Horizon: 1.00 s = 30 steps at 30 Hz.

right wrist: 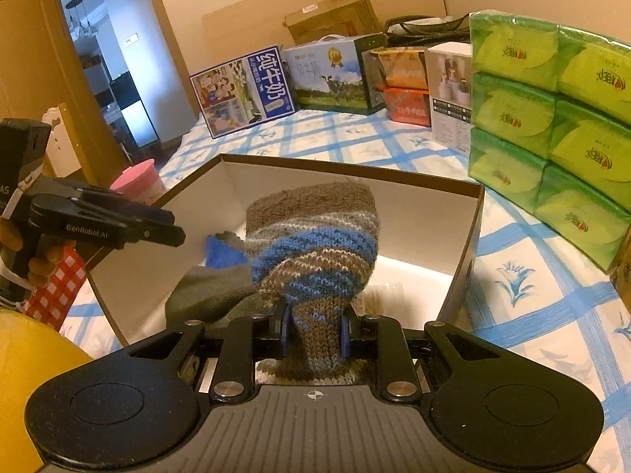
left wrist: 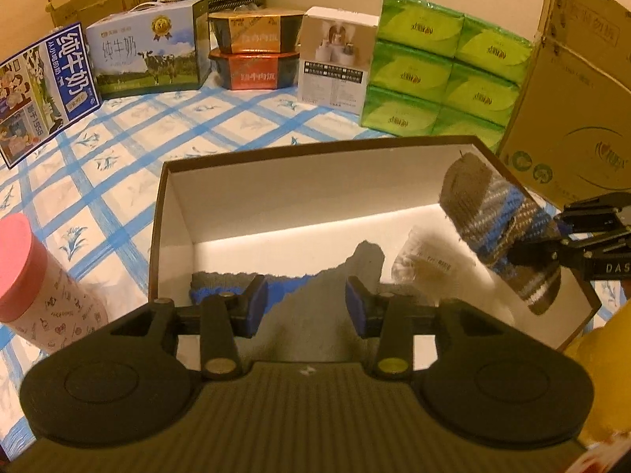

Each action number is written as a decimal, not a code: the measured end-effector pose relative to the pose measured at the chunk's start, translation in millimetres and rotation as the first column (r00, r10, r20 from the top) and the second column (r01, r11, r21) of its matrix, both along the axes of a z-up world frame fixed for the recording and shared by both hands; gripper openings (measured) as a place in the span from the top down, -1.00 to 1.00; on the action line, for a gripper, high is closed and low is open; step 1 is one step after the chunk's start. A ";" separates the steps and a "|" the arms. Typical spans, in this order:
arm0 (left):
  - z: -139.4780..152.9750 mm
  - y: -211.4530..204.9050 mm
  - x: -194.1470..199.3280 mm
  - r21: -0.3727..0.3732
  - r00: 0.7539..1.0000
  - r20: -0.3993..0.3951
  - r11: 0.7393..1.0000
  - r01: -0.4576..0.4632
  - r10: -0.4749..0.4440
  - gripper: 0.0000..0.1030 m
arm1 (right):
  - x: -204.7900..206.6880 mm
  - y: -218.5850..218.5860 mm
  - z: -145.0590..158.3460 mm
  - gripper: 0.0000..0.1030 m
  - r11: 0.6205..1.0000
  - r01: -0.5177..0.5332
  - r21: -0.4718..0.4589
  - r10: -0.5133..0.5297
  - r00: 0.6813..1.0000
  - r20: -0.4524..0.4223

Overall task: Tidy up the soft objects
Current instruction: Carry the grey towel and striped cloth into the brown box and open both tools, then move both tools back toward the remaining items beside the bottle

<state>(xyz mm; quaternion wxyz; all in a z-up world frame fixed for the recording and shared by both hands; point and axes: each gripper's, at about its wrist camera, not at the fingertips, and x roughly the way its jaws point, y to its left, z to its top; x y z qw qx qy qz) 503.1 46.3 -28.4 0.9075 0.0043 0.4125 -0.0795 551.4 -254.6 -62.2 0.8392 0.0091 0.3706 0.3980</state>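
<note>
Storage was evidently the purpose of the open cardboard box with white inside walls and brown rim (left wrist: 173,213), set on the blue-checked bedsheet (left wrist: 130,126). A grey sock with a blue toe (right wrist: 209,287) was already laid on its floor, so the soft things were being gathered there. A knitted sock striped in brown, grey and blue (right wrist: 315,244) was clamped by its cuff in the right gripper (right wrist: 313,333) and hung over the box's right-hand part, presumably for lowering beside the first. That gripper was angled downward into the box. The left gripper (left wrist: 307,307) was tilted more steeply over the box's near edge, its blue-padded fingers (left wrist: 258,305) apart, the grey sock seen beyond them, not pressed.
</note>
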 end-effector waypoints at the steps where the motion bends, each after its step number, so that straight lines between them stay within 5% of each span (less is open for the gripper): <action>1: -0.5 0.6 -0.6 0.002 1.000 -0.004 1.000 -0.001 0.001 0.23 | -0.1 0.7 0.0 0.56 1.000 -0.003 0.002 0.003 1.000 0.000; 4: -1.3 2.1 -2.4 0.006 1.000 -0.012 1.000 0.001 -0.001 0.20 | -0.5 3.1 0.5 0.46 1.000 -0.013 0.018 0.013 1.000 -0.005; 7: -1.6 2.5 -3.2 0.007 1.000 -0.019 1.000 0.005 -0.005 0.16 | 1.5 0.4 0.5 -0.36 0.996 0.026 0.088 -0.023 0.999 -0.032; 10: -3.2 2.4 -3.8 0.014 1.000 -0.027 1.000 0.012 -0.012 0.15 | 3.6 -2.9 3.6 -0.38 0.989 0.042 0.144 -0.037 0.999 -0.039; 23: 0.2 8.2 -11.9 0.014 1.000 -0.026 1.000 0.007 -0.007 0.12 | -8.6 -27.6 15.4 -0.38 0.980 0.159 0.123 -0.159 0.987 -0.011; 30: 24.6 22.8 -40.4 -0.023 0.999 0.017 0.999 -0.029 0.029 0.11 | -43.1 -66.8 35.1 -0.38 0.936 0.303 0.177 -0.310 0.951 0.013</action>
